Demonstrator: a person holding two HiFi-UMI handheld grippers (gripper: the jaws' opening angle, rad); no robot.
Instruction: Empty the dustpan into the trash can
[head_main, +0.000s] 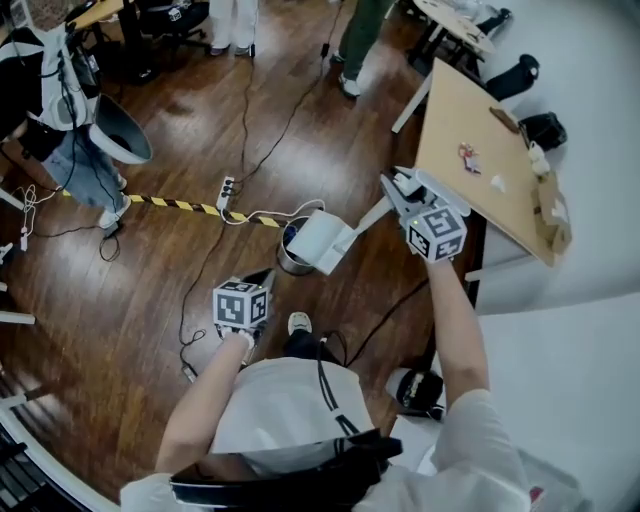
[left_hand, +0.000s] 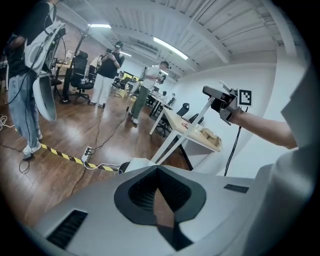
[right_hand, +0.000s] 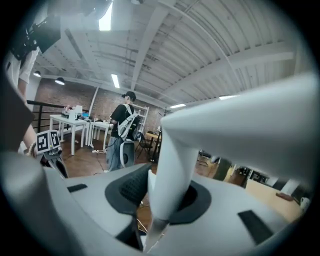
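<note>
We see the white plastic dustpan held over the rim of the round metal trash can, which stands on the dark wooden floor. Its long white handle runs up to our right tool, whose jaws are clamped on it. Our left tool hangs near the can, jaws closed tip to tip with nothing between them. A white power strip and yellow-black striped tape lie beyond. A tan wooden table stands to the right.
</note>
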